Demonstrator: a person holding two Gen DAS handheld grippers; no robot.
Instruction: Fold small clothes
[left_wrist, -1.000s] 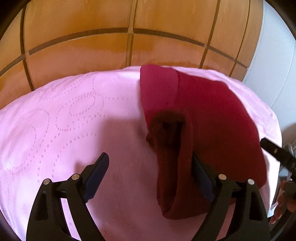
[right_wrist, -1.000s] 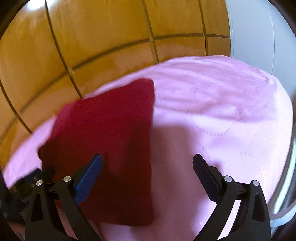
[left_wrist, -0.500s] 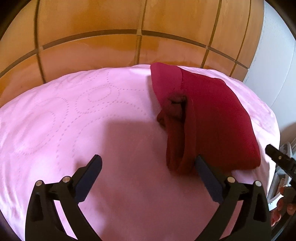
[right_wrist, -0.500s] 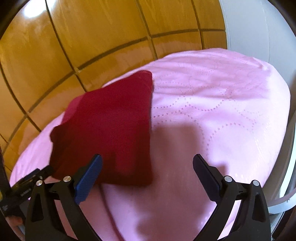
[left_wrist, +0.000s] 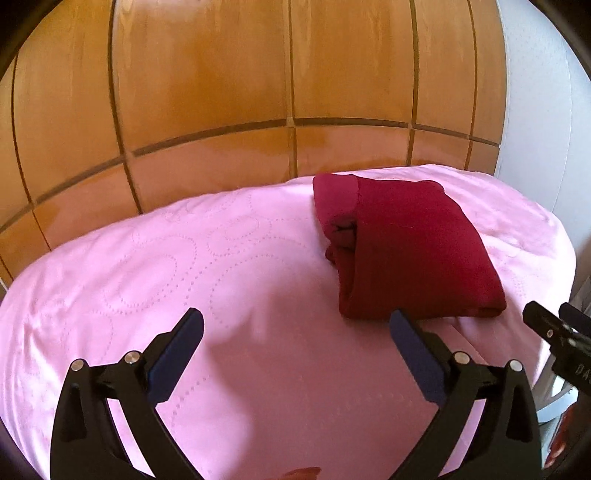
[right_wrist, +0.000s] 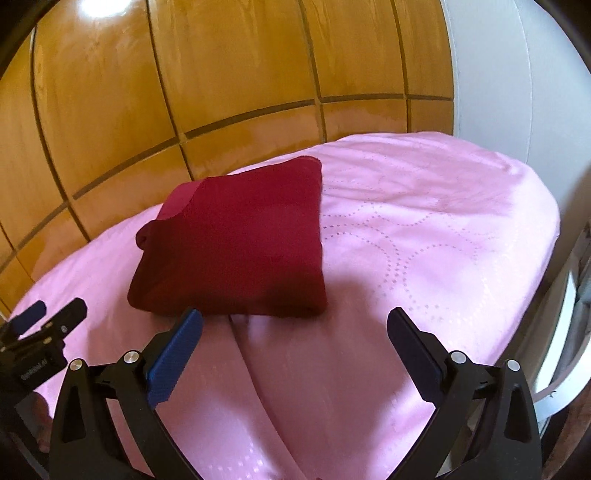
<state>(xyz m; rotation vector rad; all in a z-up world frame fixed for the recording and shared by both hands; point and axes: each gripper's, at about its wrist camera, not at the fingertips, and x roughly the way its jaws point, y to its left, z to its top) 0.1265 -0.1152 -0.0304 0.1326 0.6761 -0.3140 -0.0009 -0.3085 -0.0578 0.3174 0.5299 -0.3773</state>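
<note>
Ahead of the jaws lies a folded garment (right_wrist: 236, 243) of dark red matt knit cloth. The bedspread (left_wrist: 184, 280) beneath them is smooth pink fabric with a faint sheen and stitched dotted rings. Beyond, the headboard (left_wrist: 207, 92) is glossy varnished wood panelling.

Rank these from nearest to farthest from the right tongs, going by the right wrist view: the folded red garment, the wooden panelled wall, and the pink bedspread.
1. The pink bedspread, lying directly under and between the open right tongs.
2. The folded red garment, just ahead, on the left side.
3. The wooden panelled wall, behind the bed, at the top.
</note>
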